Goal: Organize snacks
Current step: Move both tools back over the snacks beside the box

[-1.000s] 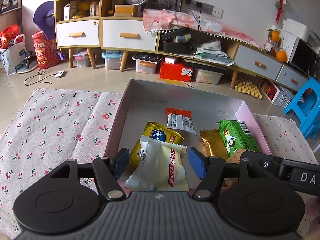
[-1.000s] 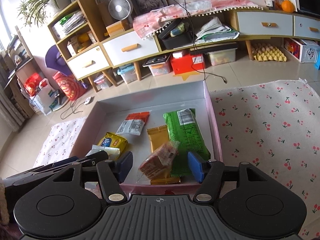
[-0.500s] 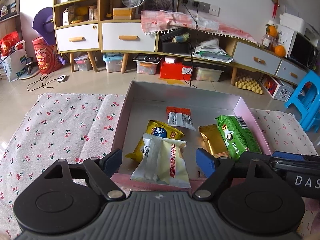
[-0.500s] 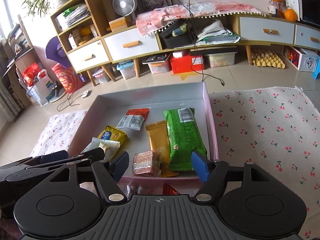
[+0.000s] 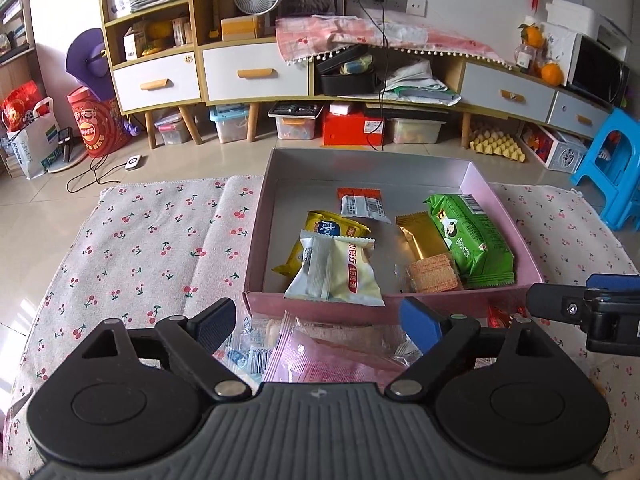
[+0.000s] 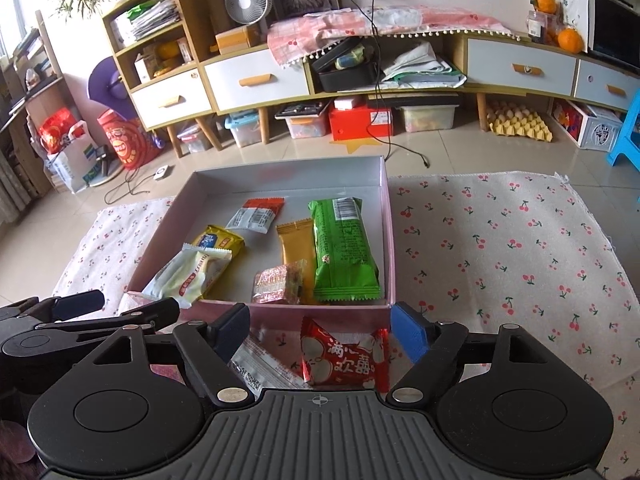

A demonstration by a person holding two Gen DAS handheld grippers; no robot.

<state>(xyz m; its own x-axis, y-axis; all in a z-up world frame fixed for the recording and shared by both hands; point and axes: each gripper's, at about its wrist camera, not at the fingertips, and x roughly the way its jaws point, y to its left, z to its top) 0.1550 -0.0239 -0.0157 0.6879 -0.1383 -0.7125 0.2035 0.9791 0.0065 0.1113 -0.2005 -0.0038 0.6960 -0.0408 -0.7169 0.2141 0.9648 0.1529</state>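
A pink box (image 5: 372, 307) (image 6: 390, 240) on the cherry-print cloth holds several snack packs: a white-and-yellow pack (image 5: 340, 276) (image 6: 188, 276), a yellow one (image 5: 324, 228), a green one (image 5: 468, 236) (image 6: 344, 248), a gold one (image 5: 420, 236) and a clear cracker pack (image 5: 434, 278) (image 6: 276, 282). My left gripper (image 5: 316, 326) is open and empty, just before the box's near wall, over a pink wrapper (image 5: 332, 360). My right gripper (image 6: 320, 326) is open and empty over a red snack pack (image 6: 344, 358) and a white wrapper (image 6: 256, 368).
The cherry-print cloth (image 5: 140, 248) (image 6: 500, 240) spreads to both sides of the box. A low cabinet (image 5: 256, 72) with storage bins beneath stands across the tiled floor. A blue stool (image 5: 608, 172) stands at far right.
Both grippers have pulled back from over the box and opened wider. The white-and-yellow pack and the cracker pack now lie in the box. Loose wrappers before the box have come into view.
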